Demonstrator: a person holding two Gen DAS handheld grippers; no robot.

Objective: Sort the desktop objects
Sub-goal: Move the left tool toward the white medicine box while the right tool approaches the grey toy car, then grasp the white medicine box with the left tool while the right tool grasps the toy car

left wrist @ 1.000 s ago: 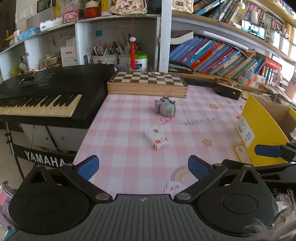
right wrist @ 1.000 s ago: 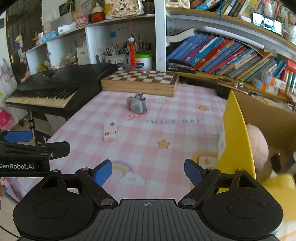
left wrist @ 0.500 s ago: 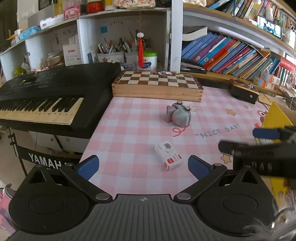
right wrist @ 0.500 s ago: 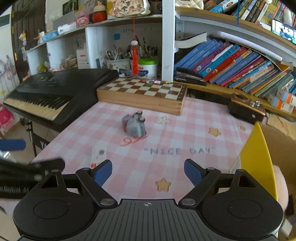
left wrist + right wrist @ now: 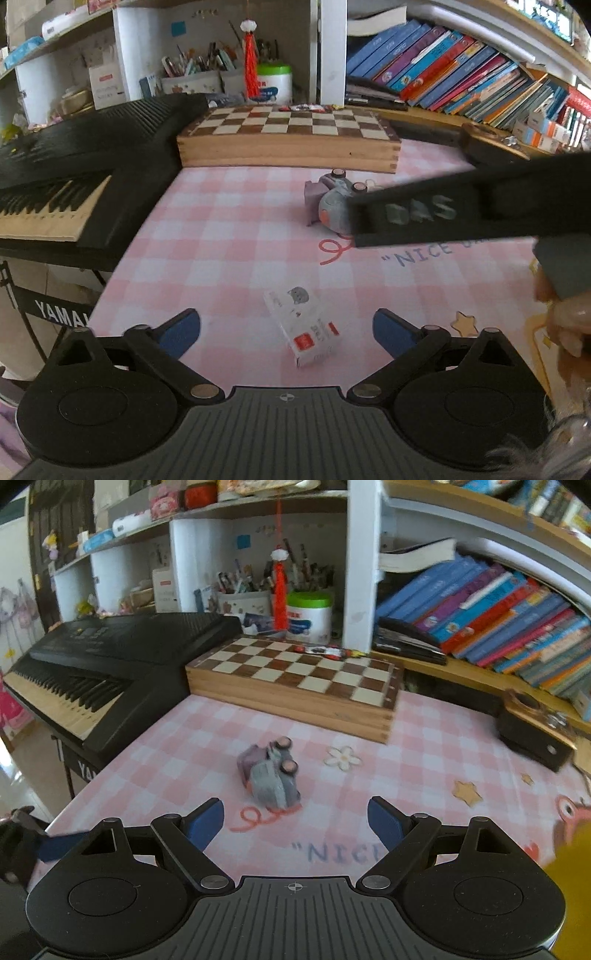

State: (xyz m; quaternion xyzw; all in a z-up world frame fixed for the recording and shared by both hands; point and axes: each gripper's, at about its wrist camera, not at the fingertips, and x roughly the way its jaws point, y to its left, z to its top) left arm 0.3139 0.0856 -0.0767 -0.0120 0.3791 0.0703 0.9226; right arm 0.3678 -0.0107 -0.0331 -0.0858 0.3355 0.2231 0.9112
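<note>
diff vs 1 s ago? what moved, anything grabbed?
Both grippers moved in over the table, jaws open and empty. The left gripper now has the small white box just ahead between its fingers; the right gripper has closed in on the grey toy and now crosses the left view. Nothing gripped or released. Box, toy, chessboard and keyboard unmoved.

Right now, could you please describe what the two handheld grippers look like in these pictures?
Both are matte black plastic. The left gripper and right gripper each have a ribbed central plate with a small crosshair mark, two round discs at the sides, silver pivot pins on angled linkage arms, and blue pads on the jaws. Seen from the left wrist view, the right gripper's side bar carries raised letters reading "DAS".
</note>
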